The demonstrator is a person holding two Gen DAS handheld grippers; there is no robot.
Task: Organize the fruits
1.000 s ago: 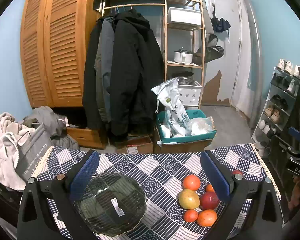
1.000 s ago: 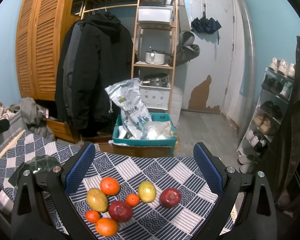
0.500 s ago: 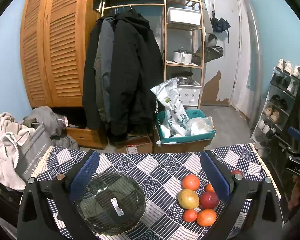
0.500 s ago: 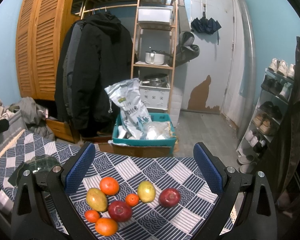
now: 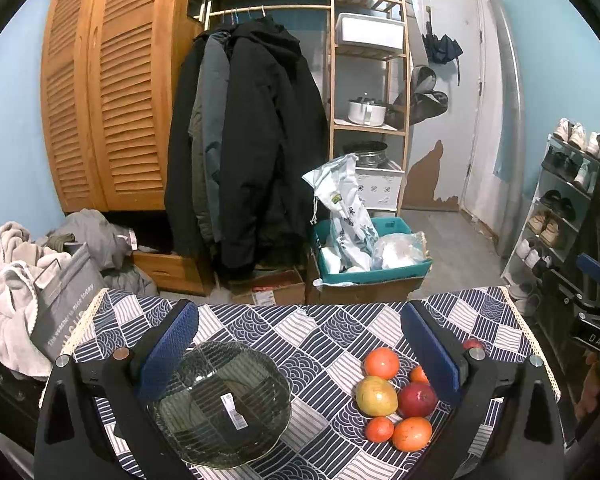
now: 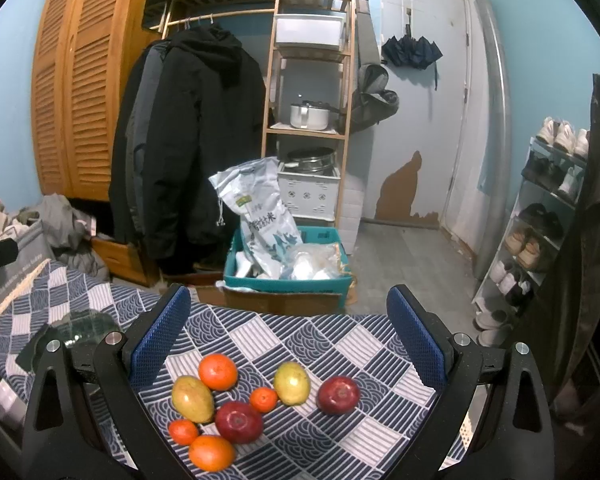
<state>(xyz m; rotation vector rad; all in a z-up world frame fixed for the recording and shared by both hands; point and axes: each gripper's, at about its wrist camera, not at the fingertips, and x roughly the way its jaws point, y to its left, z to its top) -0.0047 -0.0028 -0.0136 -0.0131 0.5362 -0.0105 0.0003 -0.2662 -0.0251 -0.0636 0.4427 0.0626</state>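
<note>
Both tools hang wide open and empty above a table [image 6: 364, 344] draped in a blue-and-white patterned cloth, with the sorting of the fruit apparently yet to begin. In the right wrist view, the right tool [image 6: 288, 344] frames eight loose pieces lying on the cloth in the lower centre of the frame: at the very bottom a large orange [image 6: 211, 453] and a small one [image 6: 183, 431], then a dark red apple [image 6: 238, 421], a yellow-green mango [image 6: 192, 398], a small mandarin [image 6: 263, 399], a second mango [image 6: 291, 383], a second red apple [image 6: 338, 394] set a little apart to the right, and farthest back another orange [image 6: 217, 371]. In the left wrist view, the left tool [image 5: 298, 350] hovers over a dark glass bowl [image 5: 220, 402] in the lower left of the frame; the bowl holds no fruit and carries only a label. The fruit sits well apart from it, at lower right. Judging by this, nothing has been placed and every piece is left to move. Beyond the table's far edge stand a teal crate [image 6: 288, 278] of bags, hanging coats [image 6: 192, 140] and a wooden shelf [image 6: 312, 80].
</note>
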